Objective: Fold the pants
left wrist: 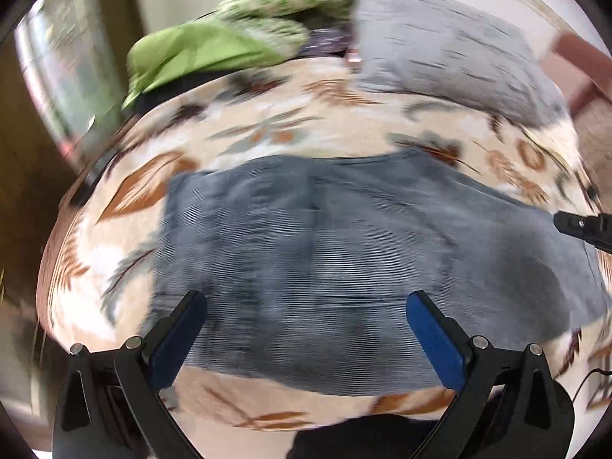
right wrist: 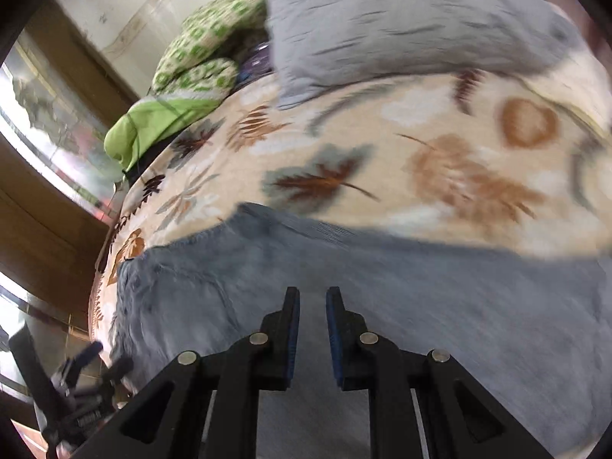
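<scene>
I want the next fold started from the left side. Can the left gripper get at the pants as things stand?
Probably yes. The left gripper hangs wide open right above the grey-blue pants, which lie spread flat on the leaf-patterned blanket. Nothing sits between its fingers and the cloth, though the picture is blurred.

Pants (left wrist: 325, 260) flat on blanket (left wrist: 290, 130) – pillow (left wrist: 440, 46) behind, right; clothes heap (left wrist: 237, 38) behind, left.
</scene>
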A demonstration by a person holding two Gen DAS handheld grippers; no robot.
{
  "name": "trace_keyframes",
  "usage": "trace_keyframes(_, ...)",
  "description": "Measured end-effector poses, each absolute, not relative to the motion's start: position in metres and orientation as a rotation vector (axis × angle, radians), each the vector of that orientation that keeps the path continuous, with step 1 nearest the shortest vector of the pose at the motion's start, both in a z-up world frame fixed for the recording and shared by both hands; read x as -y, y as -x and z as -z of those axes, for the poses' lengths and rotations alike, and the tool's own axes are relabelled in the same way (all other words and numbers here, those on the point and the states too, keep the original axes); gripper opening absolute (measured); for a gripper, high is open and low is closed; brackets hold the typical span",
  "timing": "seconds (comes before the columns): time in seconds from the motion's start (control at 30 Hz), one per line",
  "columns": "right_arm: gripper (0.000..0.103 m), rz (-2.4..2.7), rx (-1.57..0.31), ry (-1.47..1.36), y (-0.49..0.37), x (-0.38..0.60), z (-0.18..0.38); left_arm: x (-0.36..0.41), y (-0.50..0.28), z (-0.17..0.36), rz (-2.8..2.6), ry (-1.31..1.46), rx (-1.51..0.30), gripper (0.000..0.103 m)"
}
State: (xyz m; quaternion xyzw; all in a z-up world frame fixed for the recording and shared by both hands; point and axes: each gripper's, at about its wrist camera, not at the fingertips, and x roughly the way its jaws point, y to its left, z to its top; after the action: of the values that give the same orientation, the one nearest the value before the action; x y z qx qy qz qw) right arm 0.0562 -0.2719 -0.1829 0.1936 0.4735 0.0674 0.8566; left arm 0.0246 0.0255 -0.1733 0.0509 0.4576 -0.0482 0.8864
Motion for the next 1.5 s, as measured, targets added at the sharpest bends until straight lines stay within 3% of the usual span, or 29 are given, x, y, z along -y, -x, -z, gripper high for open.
trace_keyframes(0.37,0.017,0.096,-1.083,-0.388,0.037,0.374,0.239,0.061,-0.04,0.233,0.125,-0.339,-1.019,0.103)
trace_keyframes(0.53,0.017,0.076,-1.06,-0.443,0.051,0.39,0.245,0.069,-0.027,0.205,0.128,-0.343,-0.941,0.103)
trace_keyframes(1.0,0.017,0.053,-0.882,-0.475,0.063,0.398,0.188,0.124,0.012,0.098,0.233,-0.353,-0.684,0.103)
trace_keyframes(1.5,0.017,0.098,-0.914,-0.535,0.075,0.422,0.217,0.151,0.025,0.089,0.286,-0.342,-0.677,0.103)
